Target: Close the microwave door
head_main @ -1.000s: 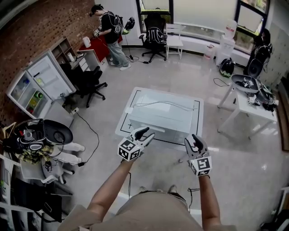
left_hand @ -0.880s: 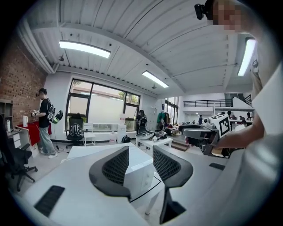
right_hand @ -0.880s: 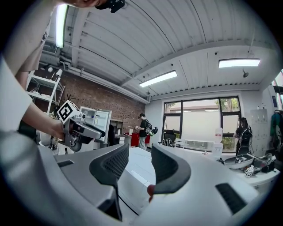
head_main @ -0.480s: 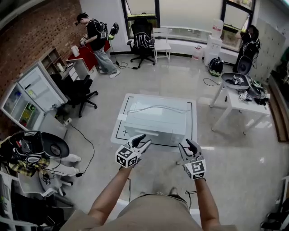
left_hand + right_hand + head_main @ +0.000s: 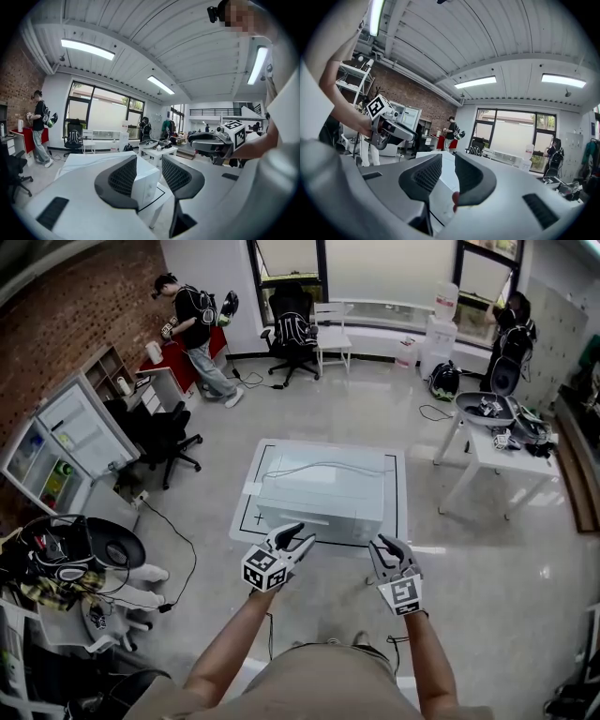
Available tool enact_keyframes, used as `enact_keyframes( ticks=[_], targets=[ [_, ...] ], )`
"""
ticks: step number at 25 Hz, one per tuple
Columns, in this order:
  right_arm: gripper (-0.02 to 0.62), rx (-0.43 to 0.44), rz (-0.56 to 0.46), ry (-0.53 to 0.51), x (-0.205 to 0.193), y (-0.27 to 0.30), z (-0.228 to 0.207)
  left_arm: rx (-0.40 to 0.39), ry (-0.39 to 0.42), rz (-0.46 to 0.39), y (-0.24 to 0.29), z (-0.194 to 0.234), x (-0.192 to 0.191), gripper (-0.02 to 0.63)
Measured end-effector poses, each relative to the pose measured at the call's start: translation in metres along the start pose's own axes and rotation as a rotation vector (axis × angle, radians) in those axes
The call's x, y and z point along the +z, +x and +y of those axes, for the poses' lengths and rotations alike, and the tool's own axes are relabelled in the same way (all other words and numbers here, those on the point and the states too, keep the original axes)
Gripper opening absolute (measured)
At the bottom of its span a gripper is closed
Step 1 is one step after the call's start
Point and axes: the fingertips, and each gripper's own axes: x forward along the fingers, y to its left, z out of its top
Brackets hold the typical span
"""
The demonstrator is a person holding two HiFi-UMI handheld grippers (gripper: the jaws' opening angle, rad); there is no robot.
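Beside white microwave, square-marker cube on left hand-held gripper

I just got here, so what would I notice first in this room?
The white box-shaped microwave catches the eye first, sitting on a low white table in the middle of the floor. Just in front, the person holds out the grey left tool and right tool, both empty; the right tool's jaws have just been closing with nothing between them. A red brick wall runs along the left.
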Motion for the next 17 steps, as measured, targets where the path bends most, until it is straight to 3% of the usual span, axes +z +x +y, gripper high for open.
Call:
enact_keyframes(
  ticks=[10,17],
  targets=[
    [0.061,0.022,-0.004,-0.050,-0.001,-0.006,0.003,0.007,-0.016,0.000,0.000,-0.010,-0.006,0.160],
    [0.044,0.001,0.010,-0.027,-0.009,-0.010,-0.001,0.001,-0.024,0.005,0.005,-0.016,-0.010,0.160]
  ],
)
